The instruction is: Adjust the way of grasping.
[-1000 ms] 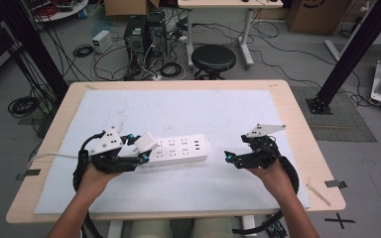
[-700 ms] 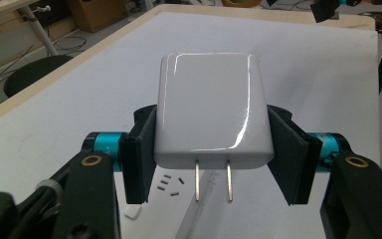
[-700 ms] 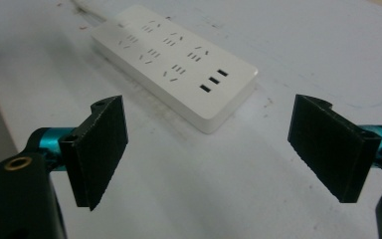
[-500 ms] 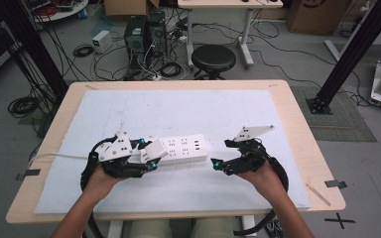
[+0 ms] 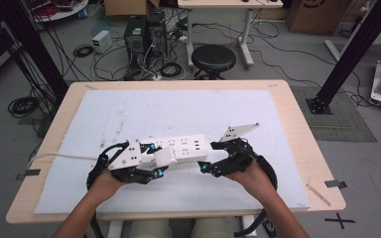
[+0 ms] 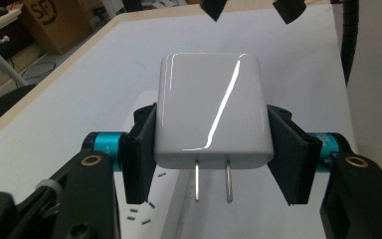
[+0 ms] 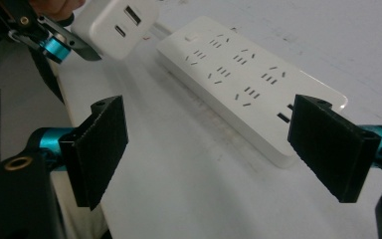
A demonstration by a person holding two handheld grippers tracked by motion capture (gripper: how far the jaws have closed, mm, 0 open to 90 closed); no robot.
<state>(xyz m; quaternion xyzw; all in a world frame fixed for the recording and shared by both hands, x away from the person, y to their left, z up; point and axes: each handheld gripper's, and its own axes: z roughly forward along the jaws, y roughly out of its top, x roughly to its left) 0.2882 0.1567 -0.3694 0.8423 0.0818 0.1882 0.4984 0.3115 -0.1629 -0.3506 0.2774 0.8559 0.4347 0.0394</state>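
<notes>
Left gripper [image 6: 214, 144] jaws clamped on the white USB charger [image 6: 214, 114] – prongs clear, pointing down over the near end of the power strip [image 5: 181, 148] on the desk mat [image 5: 178, 111]. Right gripper [image 7: 224, 149] jaws wide apart, nothing between them, just beside the strip's other end. Strip's cord runs off left, cut off behind the left hand [image 5: 104, 183].

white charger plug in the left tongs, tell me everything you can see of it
The white charger plug is a glossy, rounded plastic block with two flat metal prongs on one face and two ports on the opposite face, seen in the right gripper view. The left tongs are shut on its two sides with black pads. It is held above the power strip near that strip's cable end, prongs pointing down toward the strip and not yet inserted.
</notes>
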